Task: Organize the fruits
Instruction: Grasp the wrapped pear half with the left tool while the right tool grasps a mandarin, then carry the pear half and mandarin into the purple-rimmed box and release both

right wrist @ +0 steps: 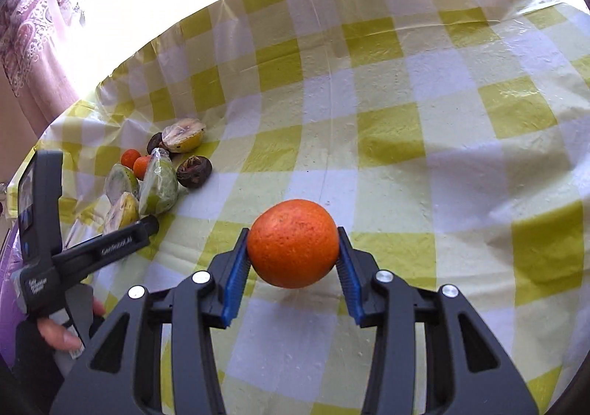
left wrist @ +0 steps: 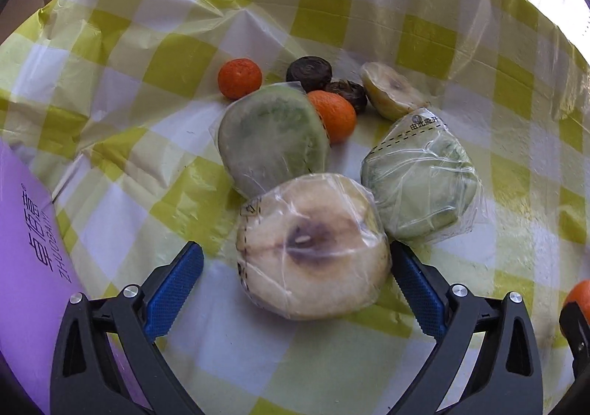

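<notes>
Orange against blue: the right hand-held gripper point(right wrist: 293, 260) has its ribbed pads pressed on either side of a large orange point(right wrist: 293, 243), which looks lifted just clear of the yellow-and-white checked plastic cloth point(right wrist: 405, 90) on the counter. The fruit sits right at the fingertips, so I'd judge the safe way to carry it is level and slow, without rolling the wrist, and to set it down on the cloth before letting the jaws spread, since a round fruit let go early will roll.

The left hand-held gripper point(left wrist: 295, 267) stands wide open around a wrapped cream-coloured fruit half point(left wrist: 313, 249), cut face up. One pad appears to touch the wrap on the right, the other is well clear on the left, so nothing is gripped yet. Closing there should be gentle, because the film is loose and slippery.

Counted in the left wrist view, the pile holds two small oranges point(left wrist: 239, 78), two dark brown round fruits point(left wrist: 309, 72), two green wrapped halves point(left wrist: 273, 138) and two pale halves, the second pale half point(left wrist: 391, 88) lying at the far side. That makes eight pieces clustered together, with the large orange well apart from them. A purple printed box point(left wrist: 33, 249) lies at the left edge.
</notes>
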